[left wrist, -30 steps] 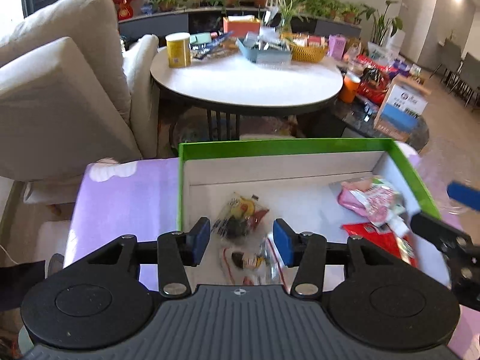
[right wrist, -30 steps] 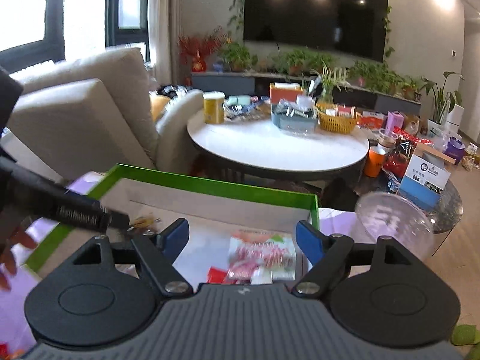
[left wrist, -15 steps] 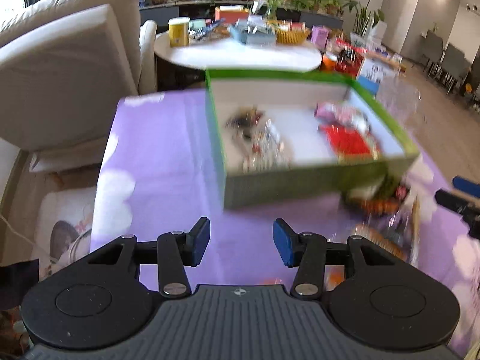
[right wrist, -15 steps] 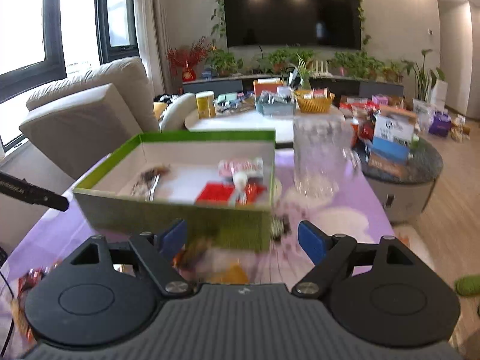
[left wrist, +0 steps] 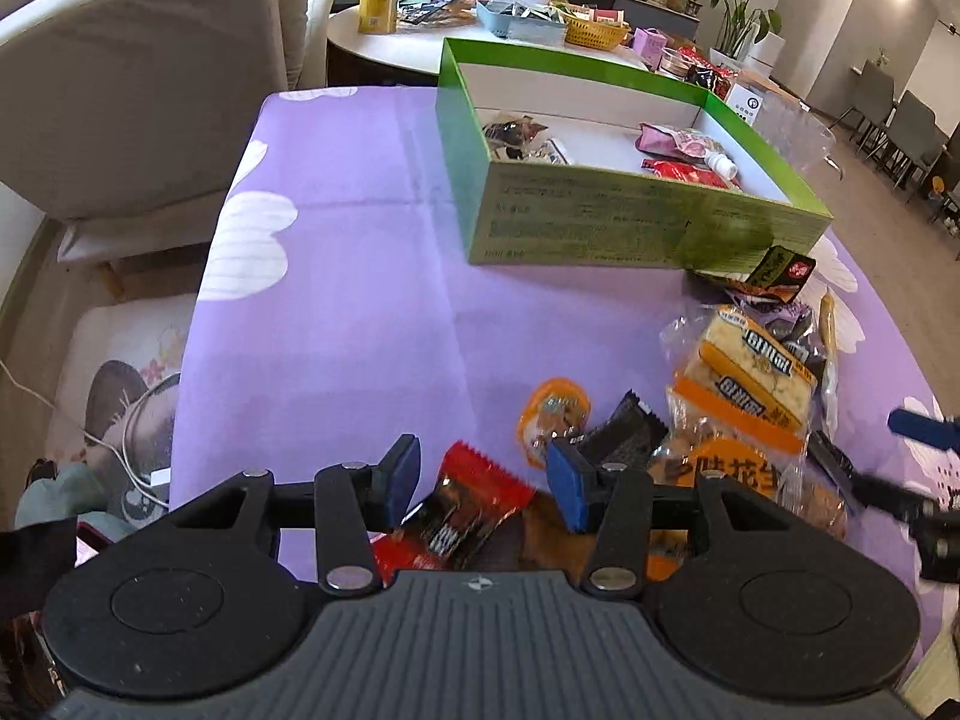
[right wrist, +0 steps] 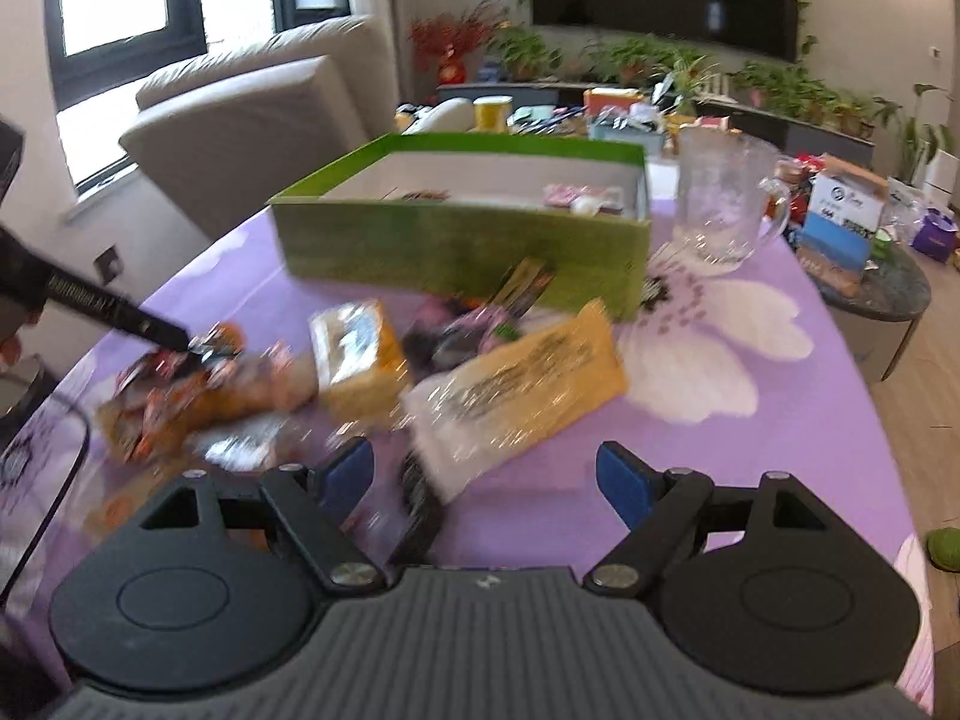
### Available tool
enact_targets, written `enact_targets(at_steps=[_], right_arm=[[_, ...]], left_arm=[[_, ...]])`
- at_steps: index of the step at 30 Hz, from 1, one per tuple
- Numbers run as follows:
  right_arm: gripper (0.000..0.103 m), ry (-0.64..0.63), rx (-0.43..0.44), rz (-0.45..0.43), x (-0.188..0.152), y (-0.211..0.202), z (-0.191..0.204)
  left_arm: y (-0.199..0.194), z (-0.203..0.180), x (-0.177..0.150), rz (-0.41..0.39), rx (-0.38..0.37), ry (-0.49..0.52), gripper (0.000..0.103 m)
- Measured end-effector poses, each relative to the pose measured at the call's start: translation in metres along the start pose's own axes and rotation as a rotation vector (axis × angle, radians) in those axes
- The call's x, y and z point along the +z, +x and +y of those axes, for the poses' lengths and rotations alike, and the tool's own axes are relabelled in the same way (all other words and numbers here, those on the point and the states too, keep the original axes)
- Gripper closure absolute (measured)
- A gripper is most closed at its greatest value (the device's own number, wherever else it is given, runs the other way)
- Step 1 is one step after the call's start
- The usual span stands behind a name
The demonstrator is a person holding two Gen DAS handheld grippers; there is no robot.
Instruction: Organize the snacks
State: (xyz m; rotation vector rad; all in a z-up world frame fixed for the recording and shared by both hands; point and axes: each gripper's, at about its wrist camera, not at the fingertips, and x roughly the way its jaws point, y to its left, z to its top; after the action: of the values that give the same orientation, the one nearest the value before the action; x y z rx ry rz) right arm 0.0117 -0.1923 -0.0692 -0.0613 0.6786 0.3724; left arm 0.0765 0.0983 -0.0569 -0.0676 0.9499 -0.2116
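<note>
- Nearest, the left hand-held gripper (left wrist: 480,483) is hovering with its blue pads spread apart, gripping nothing, right above a red crinkle-edged packet (left wrist: 465,510) lying on the tabletop (left wrist: 360,312).
- The right hand-held gripper (right wrist: 486,483) is likewise standing wide open and empty, low over the purple floral cloth, with a clear crinkly bag (right wrist: 516,384) lying just ahead of its fingers.
- Loose snacks are lying in a heap on the tabletop in front of the box: a round orange jelly cup (left wrist: 553,411), a black ridged sachet (left wrist: 624,435), and a transparent bag of yellow cracker bars (left wrist: 744,372) with orange labels.
- A dark green and black sachet (left wrist: 777,273) is resting against the near wall of the box.
- Farther on, the green cardboard box (left wrist: 600,222), rectangular, open-topped and white inside, is sitting on the cloth.
- Inside it, a dark wrapped snack (left wrist: 510,132) is lying at the left end, while a pink pouch (left wrist: 672,141) and a red packet (left wrist: 690,171) are lying at the right end.
- Beside the box's right end, a clear textured glass jug (right wrist: 720,204) is standing upright; its contents cannot be made out.
- Beyond, a round white table (left wrist: 384,48) is carrying a yellow canister (left wrist: 378,6) and a woven basket (left wrist: 597,33).
</note>
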Motion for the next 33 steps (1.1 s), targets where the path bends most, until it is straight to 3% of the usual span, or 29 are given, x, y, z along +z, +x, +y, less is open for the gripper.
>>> enact_targets(at_steps=[3,5,9,11,14,15,18,25,33], right_arm=[[0.055,-0.049,0.032,0.018,-0.013,-0.006,0.009],[0.055,-0.096,0.004,0.038,-0.022,-0.007,0.015],[0.055,-0.113,-0.134,0.053,-0.03,-0.002,0.005],[0.055,-0.051,-0.225,0.031,-0.03,0.0,-0.013],[0.055,0.071,-0.438,0.011,-0.025,0.003,-0.042],[0.055,0.096,-0.459,0.003,-0.024,0.0,-0.047],[0.055,0.113,-0.353,-0.033,-0.022,-0.01,-0.049],[0.055,0.014,-0.177,-0.052,-0.024,-0.007,-0.014],[0.055,-0.051,-0.161,0.003,-0.027,0.007,0.004]], left_arm=[[-0.002,0.0,-0.006,0.004,-0.003,0.012,0.059],[-0.002,0.0,-0.01,0.006,-0.008,0.025,0.059],[-0.004,-0.001,-0.018,0.011,-0.011,0.054,0.059],[-0.004,0.0,-0.02,0.009,-0.015,0.056,0.059],[-0.005,0.002,-0.023,0.003,-0.017,0.047,0.059],[-0.004,0.002,-0.023,0.001,-0.015,0.046,0.059],[-0.001,-0.001,-0.023,-0.007,-0.003,0.055,0.059],[0.003,-0.003,-0.024,-0.025,0.005,0.051,0.059],[0.002,-0.001,-0.026,-0.044,-0.003,0.031,0.061]])
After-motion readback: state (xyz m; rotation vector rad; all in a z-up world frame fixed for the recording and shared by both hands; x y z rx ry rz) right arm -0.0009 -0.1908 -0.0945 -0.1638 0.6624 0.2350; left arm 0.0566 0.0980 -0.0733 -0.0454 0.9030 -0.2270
